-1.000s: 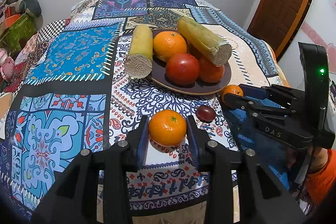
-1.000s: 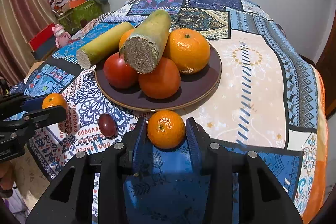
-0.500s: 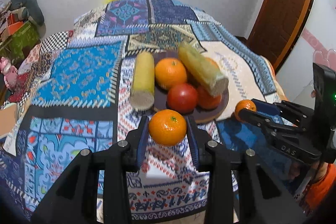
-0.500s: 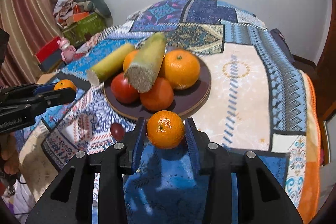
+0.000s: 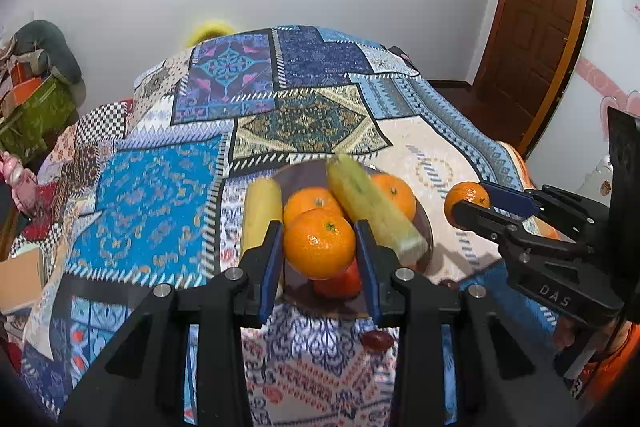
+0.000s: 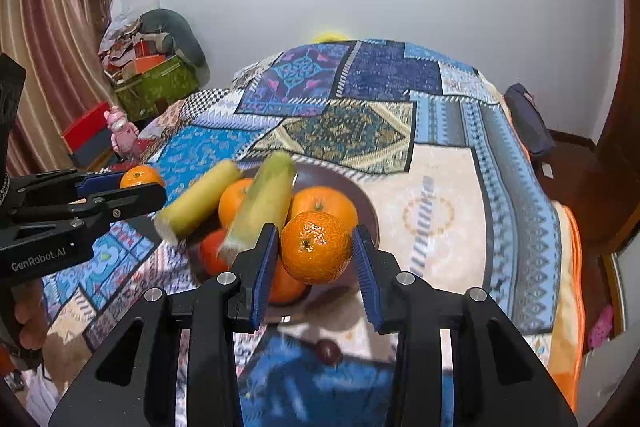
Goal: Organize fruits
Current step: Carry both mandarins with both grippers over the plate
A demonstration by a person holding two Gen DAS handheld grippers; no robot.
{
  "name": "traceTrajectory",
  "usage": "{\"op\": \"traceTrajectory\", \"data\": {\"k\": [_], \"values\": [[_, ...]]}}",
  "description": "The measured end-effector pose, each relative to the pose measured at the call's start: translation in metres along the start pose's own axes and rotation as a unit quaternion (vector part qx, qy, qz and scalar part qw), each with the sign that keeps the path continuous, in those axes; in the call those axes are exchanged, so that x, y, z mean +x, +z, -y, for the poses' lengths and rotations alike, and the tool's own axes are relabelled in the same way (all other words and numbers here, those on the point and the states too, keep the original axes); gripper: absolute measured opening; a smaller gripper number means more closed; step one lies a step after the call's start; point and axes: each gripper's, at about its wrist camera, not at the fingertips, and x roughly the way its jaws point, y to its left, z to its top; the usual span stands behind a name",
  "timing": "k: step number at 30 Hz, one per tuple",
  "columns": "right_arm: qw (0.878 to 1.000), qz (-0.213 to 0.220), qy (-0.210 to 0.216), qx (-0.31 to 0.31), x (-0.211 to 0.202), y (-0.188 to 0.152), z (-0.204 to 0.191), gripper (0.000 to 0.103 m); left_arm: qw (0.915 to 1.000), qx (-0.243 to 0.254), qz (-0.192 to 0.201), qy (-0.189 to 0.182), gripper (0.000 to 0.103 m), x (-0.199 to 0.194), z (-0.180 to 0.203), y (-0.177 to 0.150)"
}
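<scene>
Brown plate (image 6: 362, 205) held oranges, a tomato and two green-yellow stalks on the patchwork cloth (image 5: 160, 195).
Left gripper (image 5: 319, 249) pinched one mandarin (image 5: 319, 243) between blue pads; right gripper (image 6: 315, 254) pinched another mandarin (image 6: 316, 253), both above the plate. Housings read "DAS" and "GenRobot.AI".

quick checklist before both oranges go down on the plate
1. Left gripper clamped on its orange: ok.
2. Right gripper clamped on its orange: ok.
3. Both oranges clear of the cloth: ok.
4. Free room on the plate, crowded with fruit and two corn cobs: cannot tell.
5. Grippers apart from each other: ok.
6. Small dark fruit on the cloth, off the plate: not ok.
</scene>
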Motion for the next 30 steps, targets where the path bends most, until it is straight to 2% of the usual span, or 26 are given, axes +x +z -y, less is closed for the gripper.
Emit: {"op": "traceTrajectory", "data": {"k": [7, 18, 30], "values": [[1.000, 0.004, 0.006, 0.008, 0.016, 0.018, 0.007, 0.035, 0.9999, -0.016, -0.004, 0.002, 0.035, 0.028, -0.007, 0.022], [1.000, -0.004, 0.014, 0.014, 0.048, 0.035, 0.012, 0.035, 0.9997, -0.010, -0.012, 0.017, 0.035, 0.071, -0.012, 0.042], [0.999, -0.029, 0.023, 0.024, 0.078, 0.039, 0.018, 0.035, 0.9995, -0.024, -0.018, 0.011, 0.035, 0.101, -0.020, 0.046]]}}
